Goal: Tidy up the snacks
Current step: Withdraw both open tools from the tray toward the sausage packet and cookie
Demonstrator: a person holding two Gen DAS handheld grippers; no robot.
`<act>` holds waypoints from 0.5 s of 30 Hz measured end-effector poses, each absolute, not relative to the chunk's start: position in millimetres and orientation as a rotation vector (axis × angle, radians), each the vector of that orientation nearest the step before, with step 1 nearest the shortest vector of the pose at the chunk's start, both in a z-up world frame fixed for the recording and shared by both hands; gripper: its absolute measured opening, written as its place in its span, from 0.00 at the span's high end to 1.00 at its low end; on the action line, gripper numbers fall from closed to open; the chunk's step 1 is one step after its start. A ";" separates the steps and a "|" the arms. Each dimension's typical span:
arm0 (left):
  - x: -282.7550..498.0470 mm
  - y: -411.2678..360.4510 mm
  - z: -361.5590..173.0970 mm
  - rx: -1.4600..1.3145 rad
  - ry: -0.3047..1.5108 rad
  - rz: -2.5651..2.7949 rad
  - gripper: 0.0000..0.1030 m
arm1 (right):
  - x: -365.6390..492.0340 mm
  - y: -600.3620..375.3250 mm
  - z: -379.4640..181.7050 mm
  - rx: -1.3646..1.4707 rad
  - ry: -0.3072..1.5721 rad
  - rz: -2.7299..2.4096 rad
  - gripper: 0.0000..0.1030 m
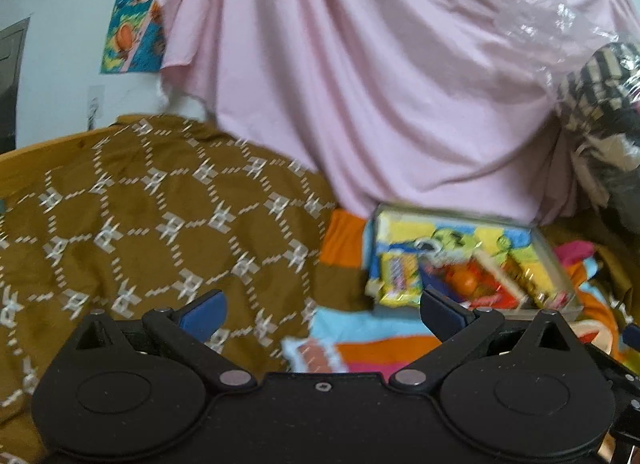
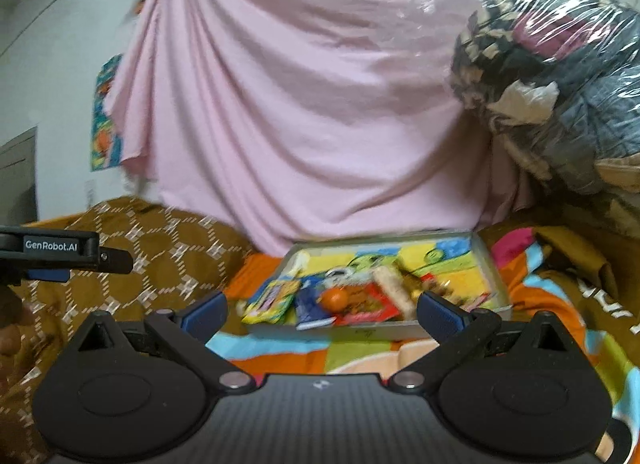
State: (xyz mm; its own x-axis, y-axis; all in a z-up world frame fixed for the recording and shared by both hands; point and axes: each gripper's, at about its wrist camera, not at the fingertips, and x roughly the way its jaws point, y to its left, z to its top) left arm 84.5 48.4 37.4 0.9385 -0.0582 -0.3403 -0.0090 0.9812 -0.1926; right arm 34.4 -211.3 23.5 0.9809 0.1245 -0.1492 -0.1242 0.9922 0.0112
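Left wrist view: left gripper (image 1: pixel 322 310) jaws released wide, nothing between them. Snack tray (image 1: pixel 560 260) lies at 3 o'clock on the colourful blanket (image 1: pixel 360 348), holding a yellow packet (image 1: pixel 400 278) and an orange ball (image 1: pixel 466 282). Brown patterned cloth (image 1: pixel 160 216) fills 9 o'clock; pink sheet (image 1: pixel 360 84) hangs at 12.

Right wrist view: right gripper (image 2: pixel 322 310) jaws also released, empty; tray (image 2: pixel 490 260) straight ahead at 12 o'clock. Plastic-wrapped bundle (image 2: pixel 560 84) at 2 o'clock. Frames blurred.
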 end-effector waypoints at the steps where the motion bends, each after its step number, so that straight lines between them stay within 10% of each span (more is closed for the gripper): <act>1: 81.1 51.9 35.5 -0.186 0.366 -0.019 0.01 | 32.7 -209.3 22.1 -0.001 0.161 0.135 0.00; 15: 54.6 72.6 5.9 -0.134 0.577 0.015 0.01 | 30.7 -176.1 -10.6 -0.052 0.436 0.267 0.00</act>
State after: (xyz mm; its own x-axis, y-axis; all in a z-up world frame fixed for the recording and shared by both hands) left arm 54.6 72.6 5.9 0.8384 -0.0239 -0.5445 -0.0513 0.9911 -0.1226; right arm 30.7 -176.1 -10.6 0.8720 0.2442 -0.4242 -0.2662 0.9639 0.0076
